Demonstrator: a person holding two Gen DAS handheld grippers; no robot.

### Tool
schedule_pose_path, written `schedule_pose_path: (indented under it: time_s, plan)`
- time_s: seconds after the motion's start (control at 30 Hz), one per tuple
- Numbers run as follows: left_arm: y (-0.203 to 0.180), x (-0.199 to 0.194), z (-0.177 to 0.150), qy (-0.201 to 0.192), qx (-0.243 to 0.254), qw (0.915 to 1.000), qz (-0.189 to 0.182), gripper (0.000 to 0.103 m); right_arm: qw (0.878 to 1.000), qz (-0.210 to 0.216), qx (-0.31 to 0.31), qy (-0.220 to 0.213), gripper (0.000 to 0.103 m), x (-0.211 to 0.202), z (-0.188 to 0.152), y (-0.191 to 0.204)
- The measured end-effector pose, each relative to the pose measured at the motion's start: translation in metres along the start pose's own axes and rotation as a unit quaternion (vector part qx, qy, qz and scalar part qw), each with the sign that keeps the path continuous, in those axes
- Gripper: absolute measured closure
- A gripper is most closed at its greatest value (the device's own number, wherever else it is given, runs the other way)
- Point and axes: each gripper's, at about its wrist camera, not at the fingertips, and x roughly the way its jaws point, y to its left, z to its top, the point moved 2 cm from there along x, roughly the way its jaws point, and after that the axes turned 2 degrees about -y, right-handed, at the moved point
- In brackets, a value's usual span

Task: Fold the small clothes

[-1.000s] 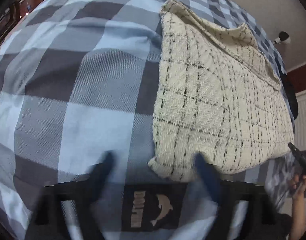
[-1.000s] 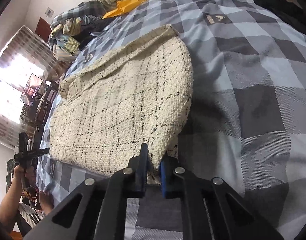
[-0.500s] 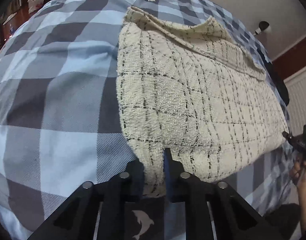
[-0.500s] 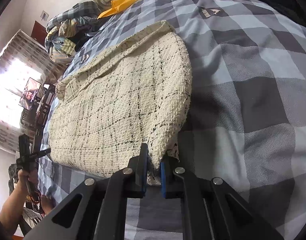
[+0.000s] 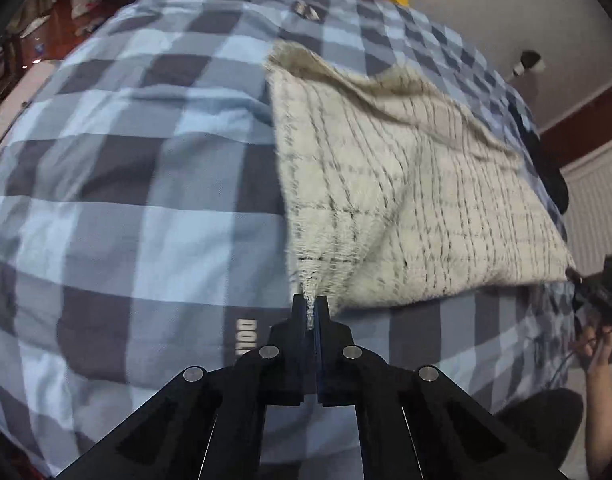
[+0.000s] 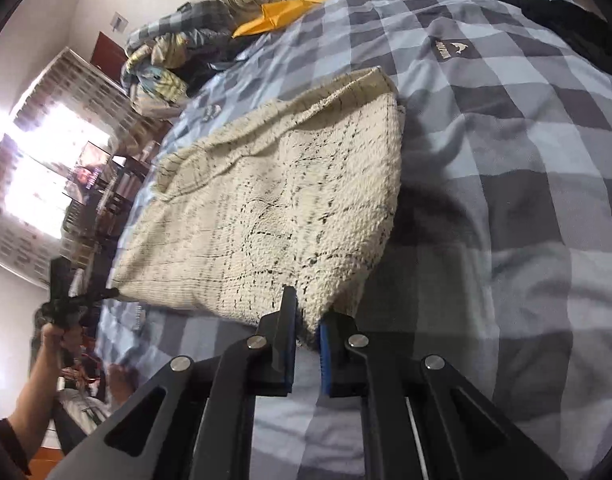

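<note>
Left gripper [image 5: 310,312]: jaws nearly together, pinching the near-left corner of the cream knit garment with thin black check lines [image 5: 406,200]. The corner is pulled into a taut peak, lower centre of the left wrist frame. That frame is motion-blurred.

Right gripper [image 6: 306,330]: jaws narrow, clamped on the other near corner of the same garment [image 6: 273,208], bottom centre of the right wrist frame. A thicker bunch of cloth sits between its blue pads [image 6: 325,356].

The garment lies mid-frame in both views on the blue-and-grey checked bedspread [image 5: 125,200]. Its far edge is already doubled over, with a loose flap toward the top. Near corners are lifted; the rest rests on the bed.

Step, as I read it: both near corners secured, start of a fold away from the person.

Next move calls for:
- lift both corners together and keep the edge between them tight
- carry them over to the far edge, aligned
- lower before releasing

Risk: the left grip looks thin, so the cloth could slip out.
</note>
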Motion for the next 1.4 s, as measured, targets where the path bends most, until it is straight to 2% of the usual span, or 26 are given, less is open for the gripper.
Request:
schedule_pose_path:
  time_s: [0.03, 0.1, 0.17, 0.23, 0.3, 0.33, 0.37, 0.4, 0.47, 0.53, 0.63, 0.67, 0.73, 0.8, 0.87, 0.93, 1.0, 1.03, 1.07, 1.1, 1.13, 1.17, 1.23, 1.27, 1.4]
  plan:
    - [0.003, 0.002, 0.003, 0.000, -0.003, 1.0000, 0.002, 0.100, 1.000, 0.005, 0.002, -0.001, 0.097, -0.002, -0.003, 0.000]
    - [0.008, 0.008, 0.007, 0.000, -0.007, 0.9995, 0.031, 0.100, 1.000, -0.011, 0.009, -0.006, 0.098, 0.000, -0.007, -0.005]
    - [0.012, 0.010, 0.006, 0.007, -0.008, 0.9991, 0.042, 0.100, 1.000, -0.020, 0.022, 0.000, 0.098, 0.009, -0.005, -0.011]
    - [0.010, 0.011, 0.007, 0.003, 0.004, 0.9980, 0.064, 0.100, 0.997, -0.061, 0.046, -0.003, 0.096, 0.015, 0.000, -0.021]
    - [0.007, 0.011, 0.004, 0.003, 0.023, 0.9960, 0.087, 0.100, 0.994, -0.088, 0.068, -0.024, 0.092, 0.007, 0.003, -0.031]
    - [0.006, 0.010, 0.002, 0.003, 0.031, 0.9947, 0.098, 0.100, 0.989, -0.123, 0.077, -0.032, 0.083, 0.002, 0.005, -0.036]
    - [0.004, 0.011, 0.002, 0.004, 0.040, 0.9930, 0.111, 0.100, 0.982, -0.167, 0.087, -0.034, 0.066, -0.002, 0.009, -0.040]
    - [0.001, 0.012, 0.002, 0.005, 0.052, 0.9907, 0.126, 0.100, 0.977, -0.186, 0.093, -0.041, 0.059, -0.005, 0.012, -0.041]
    - [-0.009, 0.011, 0.001, 0.000, 0.077, 0.9865, 0.145, 0.100, 0.978, -0.188, 0.074, -0.061, 0.056, -0.012, 0.019, -0.025]
    - [-0.022, 0.011, 0.005, -0.004, 0.096, 0.9838, 0.151, 0.100, 0.977, -0.206, 0.021, -0.057, 0.051, -0.008, 0.027, 0.004]
    - [-0.038, 0.013, 0.017, -0.003, 0.087, 0.9836, 0.158, 0.100, 0.972, -0.224, -0.052, -0.050, 0.030, 0.009, 0.038, 0.042]
    - [-0.042, 0.015, 0.023, 0.001, 0.078, 0.9852, 0.153, 0.099, 0.970, -0.227, -0.077, -0.043, 0.028, 0.017, 0.042, 0.054]
    - [-0.051, 0.018, 0.034, 0.005, 0.063, 0.9886, 0.137, 0.099, 0.965, -0.232, -0.121, -0.017, 0.028, 0.041, 0.050, 0.069]
    - [-0.060, 0.023, 0.046, -0.002, 0.062, 0.9885, 0.138, 0.099, 0.961, -0.229, -0.153, 0.022, 0.028, 0.076, 0.065, 0.088]
    - [-0.070, 0.029, 0.060, -0.015, 0.060, 0.9879, 0.142, 0.099, 0.963, -0.213, -0.155, 0.045, 0.028, 0.104, 0.079, 0.101]
    - [-0.075, 0.037, 0.072, -0.018, 0.049, 0.9902, 0.129, 0.099, 0.967, -0.196, -0.154, 0.053, 0.028, 0.122, 0.086, 0.108]
    - [-0.078, 0.046, 0.083, -0.024, 0.044, 0.9905, 0.128, 0.098, 0.965, -0.200, -0.157, 0.063, 0.028, 0.147, 0.098, 0.114]
    - [-0.080, 0.049, 0.086, -0.028, 0.046, 0.9891, 0.137, 0.094, 0.963, -0.211, -0.156, 0.061, 0.028, 0.156, 0.102, 0.116]
    - [-0.081, 0.052, 0.088, -0.035, 0.053, 0.9869, 0.148, 0.077, 0.961, -0.224, -0.153, 0.056, 0.028, 0.163, 0.108, 0.116]
    - [-0.082, 0.055, 0.089, -0.040, 0.060, 0.9854, 0.154, 0.056, 0.959, -0.233, -0.151, 0.051, 0.028, 0.169, 0.113, 0.117]
    - [-0.081, 0.057, 0.090, -0.044, 0.066, 0.9836, 0.162, 0.000, 0.957, -0.242, -0.154, 0.045, 0.028, 0.171, 0.115, 0.119]
    - [-0.081, 0.057, 0.091, -0.058, 0.072, 0.9816, 0.167, 0.004, 0.954, -0.249, -0.163, 0.041, 0.028, 0.175, 0.119, 0.121]
    - [-0.080, 0.059, 0.095, -0.076, 0.081, 0.9753, 0.191, 0.003, 0.946, -0.258, -0.191, 0.047, 0.028, 0.183, 0.122, 0.130]
    - [-0.079, 0.059, 0.098, -0.082, 0.081, 0.9748, 0.191, 0.003, 0.939, -0.265, -0.211, 0.051, 0.028, 0.189, 0.124, 0.136]
    - [-0.082, 0.060, 0.102, -0.068, 0.079, 0.9847, 0.140, 0.003, 0.926, -0.264, -0.264, 0.064, 0.028, 0.200, 0.125, 0.158]
